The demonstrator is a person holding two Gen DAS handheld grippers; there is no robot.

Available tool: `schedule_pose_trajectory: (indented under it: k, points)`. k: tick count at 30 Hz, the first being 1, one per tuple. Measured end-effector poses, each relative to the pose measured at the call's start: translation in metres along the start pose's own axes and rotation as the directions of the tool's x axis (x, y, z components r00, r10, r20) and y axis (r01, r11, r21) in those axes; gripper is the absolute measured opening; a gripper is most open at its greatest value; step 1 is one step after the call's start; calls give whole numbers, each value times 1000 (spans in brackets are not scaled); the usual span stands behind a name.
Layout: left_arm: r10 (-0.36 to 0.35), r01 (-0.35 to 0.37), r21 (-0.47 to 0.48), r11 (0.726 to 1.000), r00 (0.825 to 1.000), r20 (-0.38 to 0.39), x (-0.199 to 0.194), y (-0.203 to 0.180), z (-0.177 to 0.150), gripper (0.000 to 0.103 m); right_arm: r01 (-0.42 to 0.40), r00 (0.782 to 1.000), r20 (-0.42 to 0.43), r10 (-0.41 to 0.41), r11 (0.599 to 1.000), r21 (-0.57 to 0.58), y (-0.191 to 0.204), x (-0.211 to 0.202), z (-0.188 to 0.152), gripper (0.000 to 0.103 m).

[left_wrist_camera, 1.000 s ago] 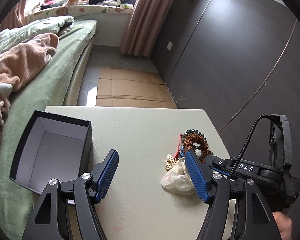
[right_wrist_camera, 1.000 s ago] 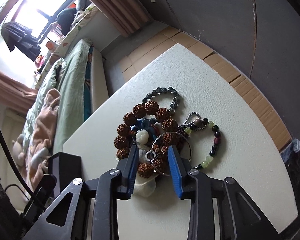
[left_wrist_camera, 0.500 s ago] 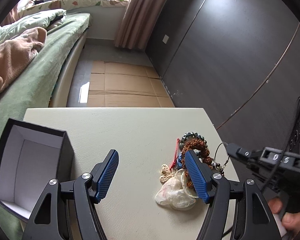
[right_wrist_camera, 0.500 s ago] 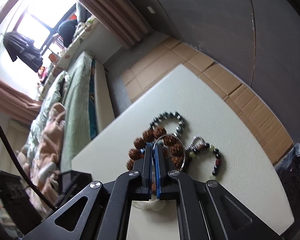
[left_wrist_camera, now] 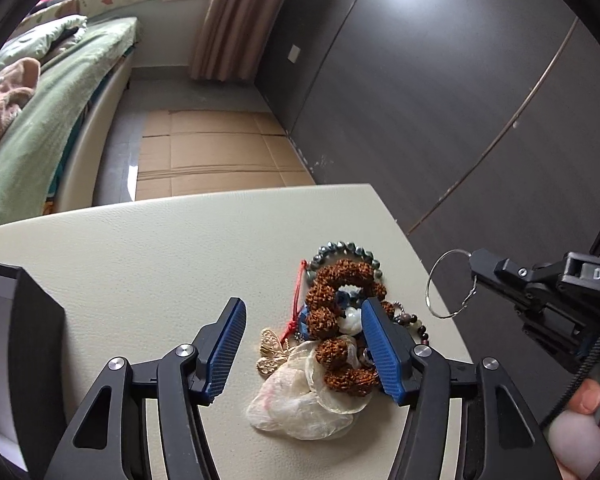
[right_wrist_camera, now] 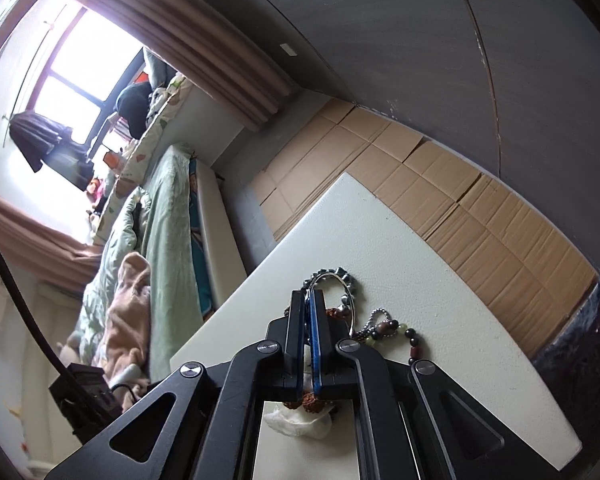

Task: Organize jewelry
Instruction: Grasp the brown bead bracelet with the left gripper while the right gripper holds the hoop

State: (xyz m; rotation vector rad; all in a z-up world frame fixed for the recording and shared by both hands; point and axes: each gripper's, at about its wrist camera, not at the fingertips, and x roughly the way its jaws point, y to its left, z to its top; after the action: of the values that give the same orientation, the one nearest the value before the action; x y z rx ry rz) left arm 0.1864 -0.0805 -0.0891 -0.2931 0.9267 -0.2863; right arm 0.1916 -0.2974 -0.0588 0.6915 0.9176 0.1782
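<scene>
one piece is up: the right gripper (left_wrist_camera: 476,268) is clamped on a thin silver hoop (left_wrist_camera: 450,284), held clear of the table (left_wrist_camera: 140,248) at mid right of the left wrist view. everything else sits heaped at lower centre, the jewelry pile (left_wrist_camera: 340,320), just ahead of the left gripper (left_wrist_camera: 304,348), whose jaws stand wide apart and empty. i'd call it barely begun, with the black box (left_wrist_camera: 16,340) at the left edge showing nothing inside in the sliver visible.

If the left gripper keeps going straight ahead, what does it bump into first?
Probably the bare table top: the open left gripper points there, with the jewelry pile by its right finger. Depth is unclear.
</scene>
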Motion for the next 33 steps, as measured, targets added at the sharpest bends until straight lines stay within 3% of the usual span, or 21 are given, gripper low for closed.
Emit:
schedule_pose_trajectory:
  k: [1,6,9,21,33]
  points:
    - [3,-3,5,1000,1000,-10,4,-1,-2,59,-3,1000,-3,3,1000,7,-2,0,1,4]
    - [7,-7,14,1000,999,-48,17,-3,-5,28,-14,1000,-15,14,1000,23,-5,1,-1,4]
    - [-10,11,12,1000,999,-50,15,-3,-5,19,-19,1000,-22,20,1000,18,-1,1,-5,4]
    - [-119,122,-24,992,986,115,-47,-2,-1,18,-29,999,-20,29,1000,-12,3,-9,-18,4]
    - [-117,140,-85,986,966,232,-108,21,-10,18,-117,993,-32,114,986,-122,31,-19,-46,4]
